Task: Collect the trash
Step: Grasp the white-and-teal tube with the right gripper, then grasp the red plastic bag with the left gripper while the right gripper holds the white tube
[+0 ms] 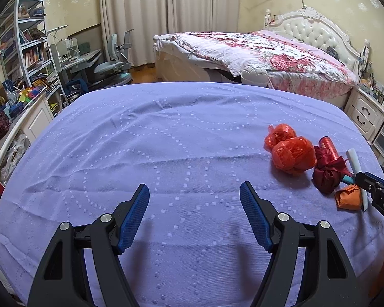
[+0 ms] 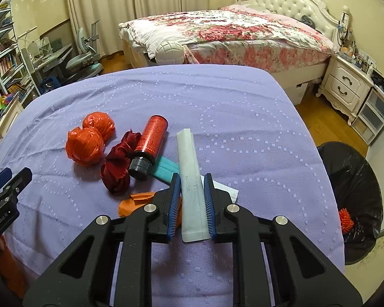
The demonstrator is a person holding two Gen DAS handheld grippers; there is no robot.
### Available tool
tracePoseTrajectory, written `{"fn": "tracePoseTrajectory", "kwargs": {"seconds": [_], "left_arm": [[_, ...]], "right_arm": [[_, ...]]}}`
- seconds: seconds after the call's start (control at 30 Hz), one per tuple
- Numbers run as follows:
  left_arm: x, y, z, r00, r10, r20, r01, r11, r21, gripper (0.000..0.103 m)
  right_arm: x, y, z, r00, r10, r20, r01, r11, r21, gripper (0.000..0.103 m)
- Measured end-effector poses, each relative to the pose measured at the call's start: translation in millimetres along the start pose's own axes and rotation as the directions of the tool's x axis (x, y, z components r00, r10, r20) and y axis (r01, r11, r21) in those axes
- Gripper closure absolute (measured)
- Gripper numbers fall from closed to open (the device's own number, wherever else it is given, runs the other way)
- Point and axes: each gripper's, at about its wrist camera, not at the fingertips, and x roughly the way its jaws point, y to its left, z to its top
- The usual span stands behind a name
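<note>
White sachet [image 2: 192, 186]: long flat packet with a printed date code, lying on the lilac-covered tabletop [image 2: 243, 117], near end towards the camera. Right tongs [image 2: 192, 192] clenched on it, one blue pad pressed to each long edge. Packet looks not yet lifted; its far end lies flat on the cloth.

Step in hand, by my reading: pick-up of the first tabletop item, grip just made.

Rest of the trash heap sits just left of the sachet: teal wrapper [image 2: 166, 170] partly under it, red bottle with black cap [image 2: 149, 144] on its side, dark red fabric wad [image 2: 117, 166] touching the bottle, two orange plastic balls [image 2: 85, 145] beyond that, orange crumpled paper [image 2: 134, 204] under the left jaw of the right tongs.

Bin with black liner [image 2: 355, 199] stands on the floor off the right edge of the tabletop, mouth open; an orange spiky thing [image 2: 345, 218] already inside.

Left tongs [image 1: 194, 215] released, jaws wide, nothing between them, hovering over bare cloth well left of the heap.

Next move, as judged: lift the sachet clear without dragging the teal wrapper or orange paper, swing right past the tabletop edge, let go over the bin mouth. Thin packet held by the edges may buckle or slip; a level, unhurried carry seems wise.
</note>
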Motion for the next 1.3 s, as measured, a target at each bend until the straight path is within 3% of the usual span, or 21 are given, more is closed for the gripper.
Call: {"fn": "tracePoseTrajectory", "kwargs": {"seconds": [0.23, 0.7, 0.97, 1.17, 1.23, 1.3], "left_arm": [[-1, -20, 5, 0.999, -0.036, 0.006, 0.036, 0.999, 0.026, 0.032], [13, -69, 24, 0.994, -0.113, -0.008, 0.113, 0.991, 0.070, 0.031], [22, -90, 37, 0.993, -0.116, -0.002, 0.116, 0.988, 0.101, 0.030], [41, -92, 38, 0.993, -0.108, -0.043, 0.112, 0.989, 0.099, 0.030], [45, -91, 35, 0.991, -0.117, -0.057, 0.122, 0.989, 0.088, 0.035], [49, -88, 34, 0.989, -0.128, -0.075, 0.134, 0.988, 0.076, 0.047]], "right_arm": [[-10, -14, 6, 0.999, -0.006, 0.032, 0.006, 1.000, 0.011, 0.085], [-4, -78, 13, 0.996, -0.081, 0.047, 0.076, 0.991, 0.111, 0.085], [4, -91, 19, 0.996, -0.075, 0.047, 0.068, 0.989, 0.129, 0.085], [12, -93, 21, 0.997, -0.062, 0.042, 0.057, 0.991, 0.123, 0.085], [14, -93, 21, 0.997, -0.060, 0.039, 0.055, 0.991, 0.121, 0.085], [15, -94, 20, 0.998, -0.057, 0.037, 0.052, 0.991, 0.121, 0.085]]}}
